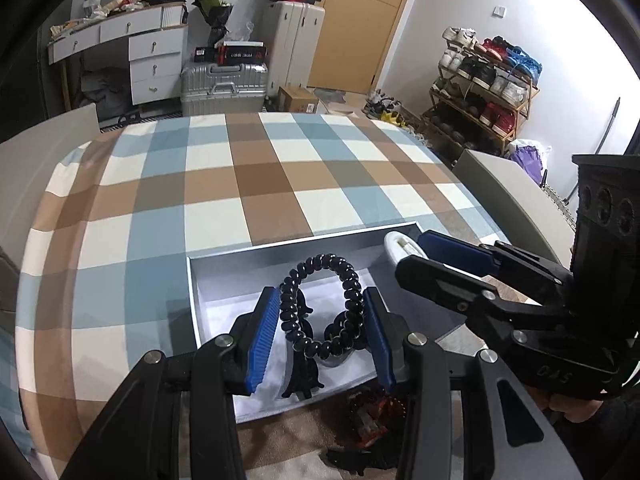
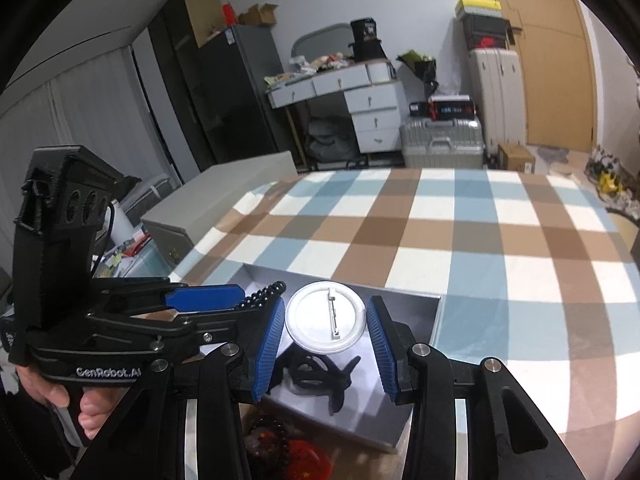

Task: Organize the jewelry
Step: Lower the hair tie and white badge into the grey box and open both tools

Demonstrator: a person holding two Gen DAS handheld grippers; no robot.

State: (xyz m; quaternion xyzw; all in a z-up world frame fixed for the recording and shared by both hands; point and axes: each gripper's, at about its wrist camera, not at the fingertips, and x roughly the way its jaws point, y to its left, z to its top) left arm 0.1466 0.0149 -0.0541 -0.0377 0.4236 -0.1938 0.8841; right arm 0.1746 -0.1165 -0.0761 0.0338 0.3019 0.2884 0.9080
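Note:
A grey open box (image 1: 224, 258) (image 2: 424, 322) lies on the checked tablecloth. My left gripper (image 1: 322, 334) is shut on a black spiral hair tie (image 1: 320, 304) and holds it over the box. A black hair claw (image 1: 302, 380) (image 2: 324, 376) lies inside the box. My right gripper (image 2: 326, 342) is shut on a round white pin badge (image 2: 326, 318), back side showing, above the box. The badge also shows in the left wrist view (image 1: 398, 248), held by the right gripper (image 1: 412, 254). The left gripper (image 2: 224, 300) appears at the left of the right wrist view.
A dark red bead bracelet (image 1: 370, 416) (image 2: 288, 450) lies on the cloth just in front of the box. The checked table (image 1: 260, 184) stretches ahead. Grey chair backs (image 1: 508, 196) (image 2: 216, 196) stand at the table's sides. Suitcases, drawers and a shoe rack stand beyond.

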